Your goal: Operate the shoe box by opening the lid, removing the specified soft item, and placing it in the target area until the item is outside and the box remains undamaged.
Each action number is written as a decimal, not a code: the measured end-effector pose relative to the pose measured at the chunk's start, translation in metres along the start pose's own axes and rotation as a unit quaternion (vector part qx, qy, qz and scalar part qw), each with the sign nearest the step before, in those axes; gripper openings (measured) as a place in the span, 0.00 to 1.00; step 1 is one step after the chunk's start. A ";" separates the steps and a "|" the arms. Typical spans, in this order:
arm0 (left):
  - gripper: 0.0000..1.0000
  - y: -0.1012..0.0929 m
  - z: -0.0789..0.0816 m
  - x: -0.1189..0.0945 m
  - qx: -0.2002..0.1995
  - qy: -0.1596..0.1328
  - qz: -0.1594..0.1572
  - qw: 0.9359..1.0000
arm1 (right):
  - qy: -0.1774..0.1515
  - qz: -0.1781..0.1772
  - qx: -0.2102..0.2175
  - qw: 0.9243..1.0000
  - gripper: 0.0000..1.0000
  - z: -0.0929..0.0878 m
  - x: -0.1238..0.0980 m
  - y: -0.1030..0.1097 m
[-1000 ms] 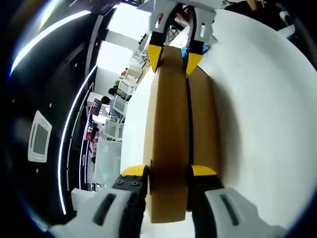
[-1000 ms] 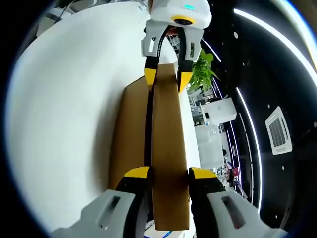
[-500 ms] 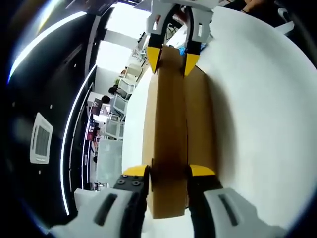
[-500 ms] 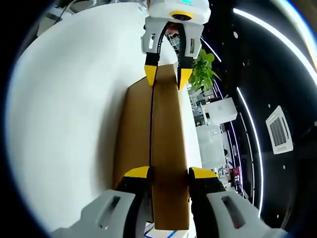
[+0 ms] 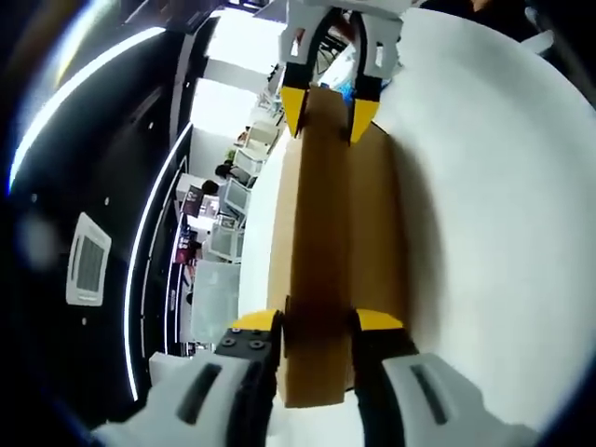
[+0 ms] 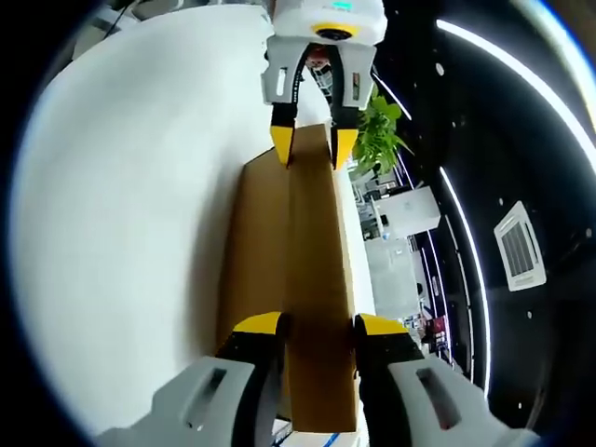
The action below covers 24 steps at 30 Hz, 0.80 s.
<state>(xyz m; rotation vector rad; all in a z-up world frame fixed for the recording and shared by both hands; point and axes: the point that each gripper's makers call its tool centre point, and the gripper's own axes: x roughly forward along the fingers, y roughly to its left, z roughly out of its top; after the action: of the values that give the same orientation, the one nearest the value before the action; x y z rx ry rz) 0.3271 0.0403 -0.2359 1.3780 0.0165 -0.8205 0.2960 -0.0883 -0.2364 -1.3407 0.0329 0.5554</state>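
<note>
As the left gripper view is showing it, the plain brown cardboard shoe box [image 5: 321,261] is lying on the white desk [image 5: 503,233], the left gripper [image 5: 317,326] clamping its near end. In the right gripper view, the right gripper [image 6: 317,326] is clamping the opposite end.

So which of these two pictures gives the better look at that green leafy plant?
The right gripper view. The plant stands out there, green leaves against the dark room just beyond the far end of the brown box. In the left gripper view I cannot pick out any plant; past the box it shows furniture and ceiling lights.
</note>
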 end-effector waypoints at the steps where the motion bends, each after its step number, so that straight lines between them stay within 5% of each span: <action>1: 0.30 0.000 0.000 0.000 0.000 -0.001 0.003 1.000 | -0.001 -0.003 -0.001 1.000 0.30 0.000 0.000 0.000; 24: 0.29 -0.012 0.005 0.020 0.014 0.000 0.072 0.997 | 0.006 -0.043 -0.052 0.998 0.29 -0.017 0.009 0.011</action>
<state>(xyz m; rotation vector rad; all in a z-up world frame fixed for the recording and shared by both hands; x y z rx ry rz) 0.3331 0.0266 -0.2536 1.3892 -0.0932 -0.7028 0.3041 -0.0994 -0.2530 -1.4397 -0.0445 0.4812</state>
